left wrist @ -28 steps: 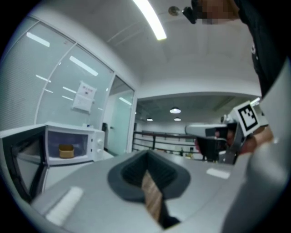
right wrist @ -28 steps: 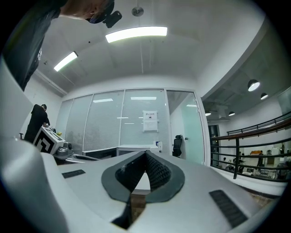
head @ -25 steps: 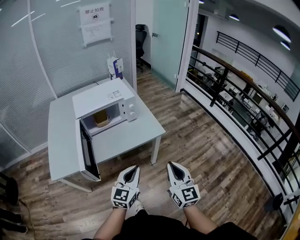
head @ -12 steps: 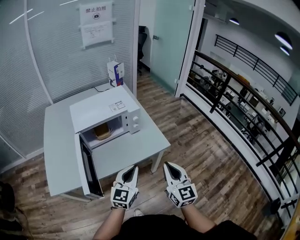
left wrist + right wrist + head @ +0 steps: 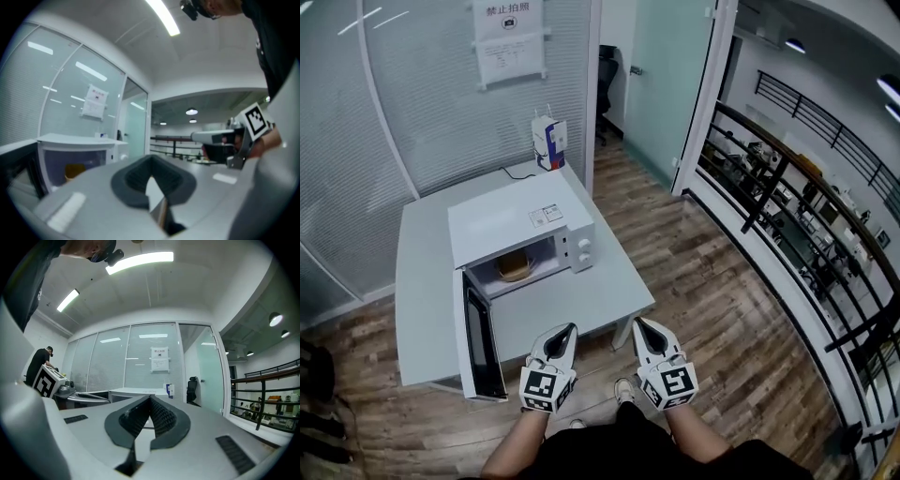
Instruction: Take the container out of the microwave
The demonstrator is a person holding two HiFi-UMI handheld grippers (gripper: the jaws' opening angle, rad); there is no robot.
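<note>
A white microwave (image 5: 520, 223) stands on a pale grey table (image 5: 581, 298), its door (image 5: 478, 345) swung wide open to the left. Inside the cavity sits a yellowish container (image 5: 515, 266), which also shows as an orange shape, the container (image 5: 74, 170), in the left gripper view. My left gripper (image 5: 570, 332) and right gripper (image 5: 638, 325) are side by side at the table's front edge, short of the microwave, pointing level. Both are shut with nothing between their jaws. The left gripper (image 5: 151, 160) and the right gripper (image 5: 150, 399) show their pads meeting at the tips.
A blue and white carton (image 5: 548, 142) stands at the table's back edge. Behind it is a glass wall with a posted notice (image 5: 508, 37). A black railing (image 5: 797, 211) runs along the right over a drop. Wooden floor (image 5: 703, 281) lies to the right of the table.
Both grippers have moved forward together toward the table and now reach its front edge. The microwave and its open door appear nearer. Both stay shut.
</note>
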